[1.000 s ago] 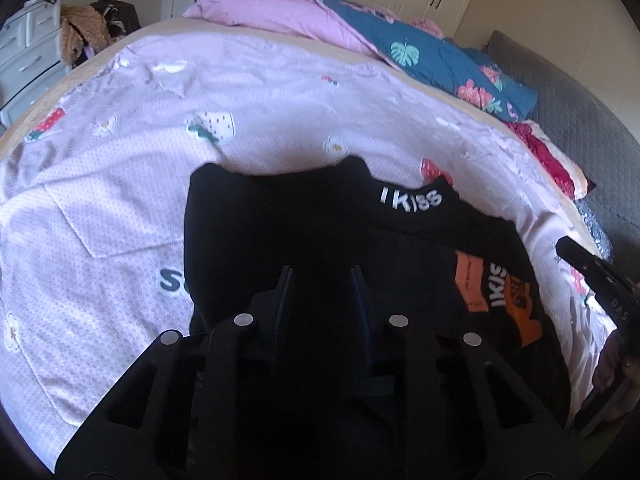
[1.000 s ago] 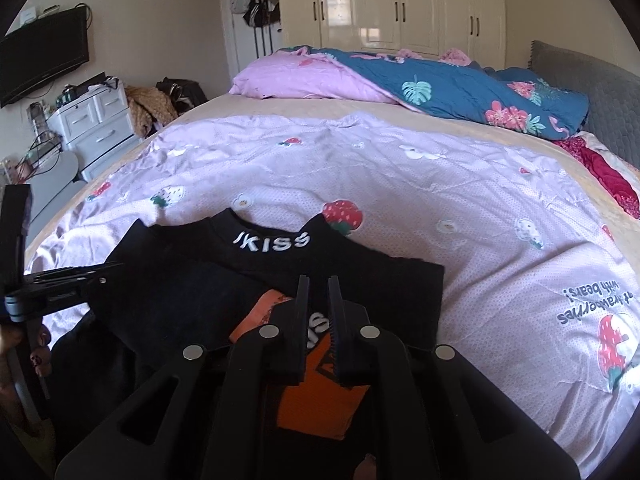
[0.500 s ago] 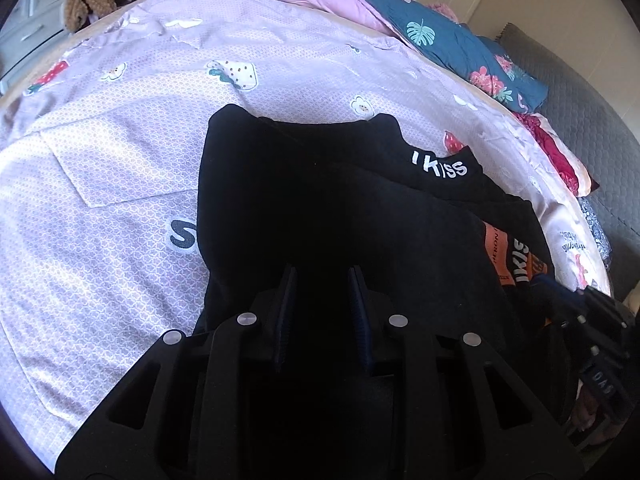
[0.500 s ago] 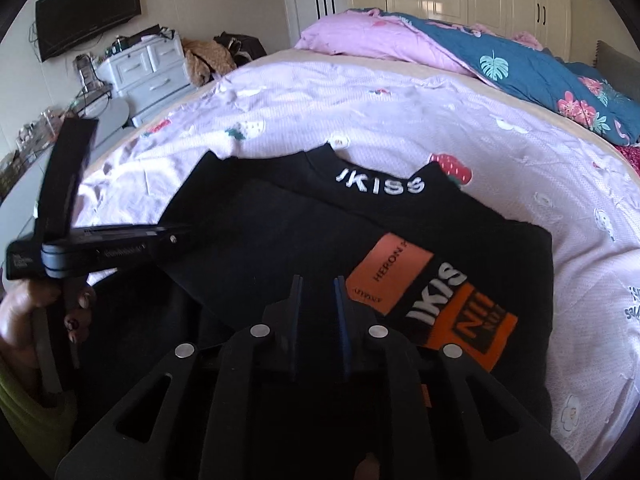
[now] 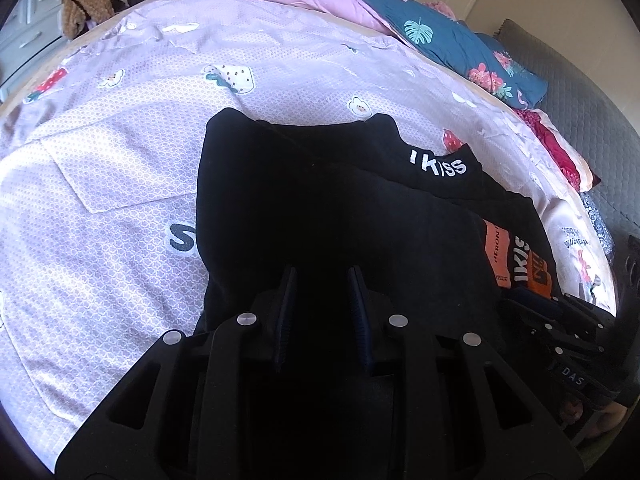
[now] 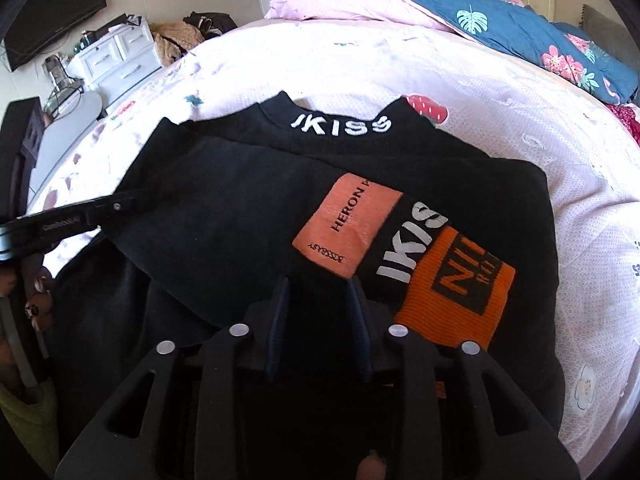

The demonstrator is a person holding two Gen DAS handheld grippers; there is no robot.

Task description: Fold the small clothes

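A black top (image 5: 320, 200) with a white "IKISS" collar and orange patches lies on the bed, its left side folded over the front. It also shows in the right wrist view (image 6: 248, 208), with the orange patch (image 6: 352, 224) in the middle. My left gripper (image 5: 322, 276) is open and hovers low over the folded cloth near its near edge. My right gripper (image 6: 316, 288) is open over the near hem, beside the orange patches. Neither holds anything. The right gripper shows at the right edge of the left wrist view (image 5: 560, 320).
The pink printed bedsheet (image 5: 120, 184) spreads around the top. A pink pillow (image 6: 352, 4) and a blue floral quilt (image 6: 520, 28) lie at the bed's far end. A white drawer unit (image 6: 116, 60) and a TV (image 6: 52, 8) stand left of the bed.
Both grippers have dropped lower and closer to the top. The right gripper's jaws have opened wider. The folded left side now lies flat over the front.
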